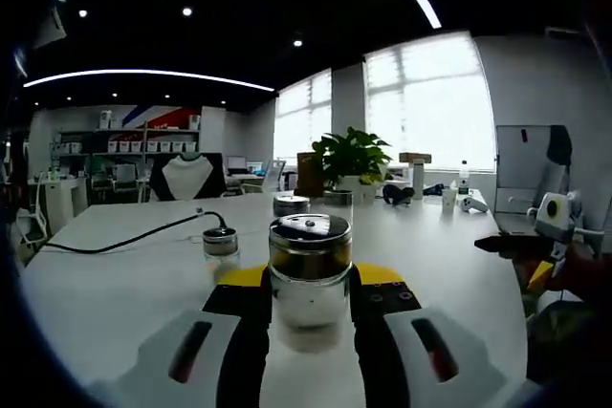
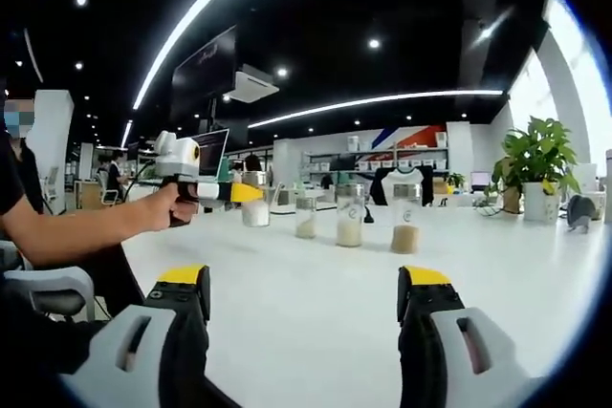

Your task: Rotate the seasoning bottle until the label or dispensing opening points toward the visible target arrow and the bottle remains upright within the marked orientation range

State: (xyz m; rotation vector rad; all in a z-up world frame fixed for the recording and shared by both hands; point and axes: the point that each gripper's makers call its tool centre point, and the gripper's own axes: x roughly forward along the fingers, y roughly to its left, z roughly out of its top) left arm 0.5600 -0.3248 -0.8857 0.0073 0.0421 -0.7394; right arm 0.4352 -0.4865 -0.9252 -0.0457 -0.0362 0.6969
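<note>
A glass seasoning bottle (image 1: 308, 255) with a shiny metal lid stands upright on the white table (image 1: 115, 274), holding a dark layer near its top. My left gripper (image 1: 308, 286) is shut on it, with a black yellow-tipped jaw pressed against each side. In the right gripper view, a person's hand holds that left gripper (image 2: 241, 193) against the same bottle (image 2: 255, 207) at the far left of the table. My right gripper (image 2: 306, 279) hovers open over bare tabletop with nothing between its jaws. It also enters the left gripper view at the right edge (image 1: 502, 246).
Three more bottles (image 2: 305, 215) (image 2: 349, 215) (image 2: 405, 225) stand in a row beyond the held one. Closer to the left gripper are a small jar (image 1: 220, 241), a black cable (image 1: 124, 236) and a potted plant (image 1: 352, 155). The person's arm (image 2: 76, 226) reaches in from the left.
</note>
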